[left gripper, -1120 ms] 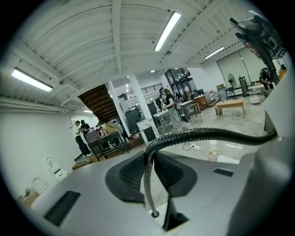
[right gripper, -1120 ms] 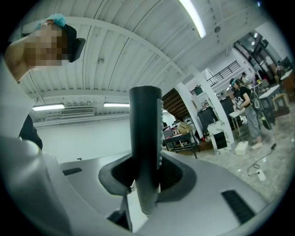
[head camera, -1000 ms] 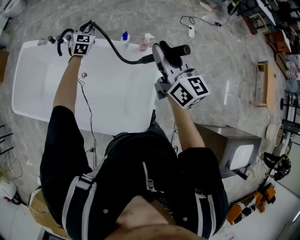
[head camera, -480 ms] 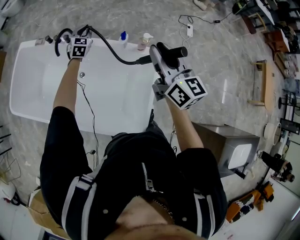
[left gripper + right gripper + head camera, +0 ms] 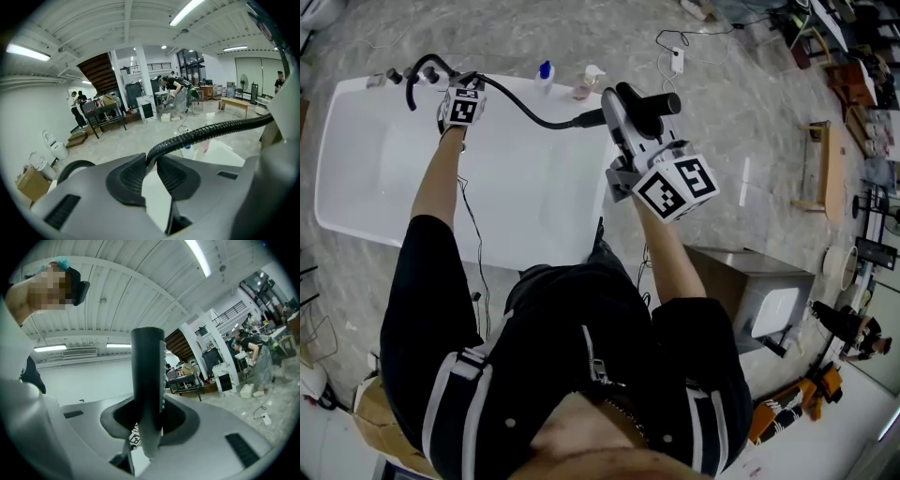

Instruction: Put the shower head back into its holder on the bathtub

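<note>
The black shower head (image 5: 661,101) is held level above the white bathtub's (image 5: 375,187) right end, with my right gripper (image 5: 623,111) shut on its handle (image 5: 147,376). From it a black ribbed hose (image 5: 534,117) runs left to my left gripper (image 5: 453,86), which pinches the hose (image 5: 201,133) between its pads (image 5: 125,176) low over the tub's far rim. Past that gripper (image 5: 150,171) the hose loops to dark fittings (image 5: 394,75) at the far left corner. Which fitting is the holder, I cannot tell.
A blue-capped bottle (image 5: 546,72) and a pink pump bottle (image 5: 586,84) stand on the tub's far rim. A grey box (image 5: 759,281) sits on the floor to my right, a wooden bench (image 5: 830,164) beyond it. A white adapter with cable (image 5: 678,61) lies behind the tub.
My left gripper has sunk toward the tub's rim with the hose still pinched. The right gripper and the shower head have stayed where they were.
</note>
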Demonstrator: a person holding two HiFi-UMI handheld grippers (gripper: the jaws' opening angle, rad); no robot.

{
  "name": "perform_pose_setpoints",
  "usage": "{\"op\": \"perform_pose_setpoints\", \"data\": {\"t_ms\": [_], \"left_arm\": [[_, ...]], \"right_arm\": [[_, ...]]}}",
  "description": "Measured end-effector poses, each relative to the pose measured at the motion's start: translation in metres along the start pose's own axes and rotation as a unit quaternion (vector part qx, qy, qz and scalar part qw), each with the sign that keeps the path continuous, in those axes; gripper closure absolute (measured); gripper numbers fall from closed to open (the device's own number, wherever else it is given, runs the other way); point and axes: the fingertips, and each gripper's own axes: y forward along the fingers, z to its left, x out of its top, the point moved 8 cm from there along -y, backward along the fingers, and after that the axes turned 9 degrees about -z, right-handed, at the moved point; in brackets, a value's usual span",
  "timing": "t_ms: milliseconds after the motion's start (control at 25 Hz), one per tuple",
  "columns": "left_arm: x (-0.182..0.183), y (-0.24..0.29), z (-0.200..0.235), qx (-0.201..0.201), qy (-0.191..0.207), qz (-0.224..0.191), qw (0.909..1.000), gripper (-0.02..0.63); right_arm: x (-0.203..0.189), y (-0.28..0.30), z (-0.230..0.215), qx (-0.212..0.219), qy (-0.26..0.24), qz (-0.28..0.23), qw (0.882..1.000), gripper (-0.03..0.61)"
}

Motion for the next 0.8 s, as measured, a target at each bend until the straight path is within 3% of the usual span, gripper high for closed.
{"op": "perform_pose_setpoints", "data": {"t_ms": [520, 800], "left_arm": [[-0.072, -0.001, -0.032, -0.038, -0.033, 0.095, 0.9942, 0.522], [-0.098, -0.029, -0.038, -0.024, -0.050, 0.126, 0.9904, 0.509]], "right_arm": [[0.026, 0.004, 0.014, 0.022, -0.012, -0.017, 1.000, 0.466], [0.022, 0.008, 0.025, 0.041, -0.004, -0.011, 0.999, 0.466]]}}
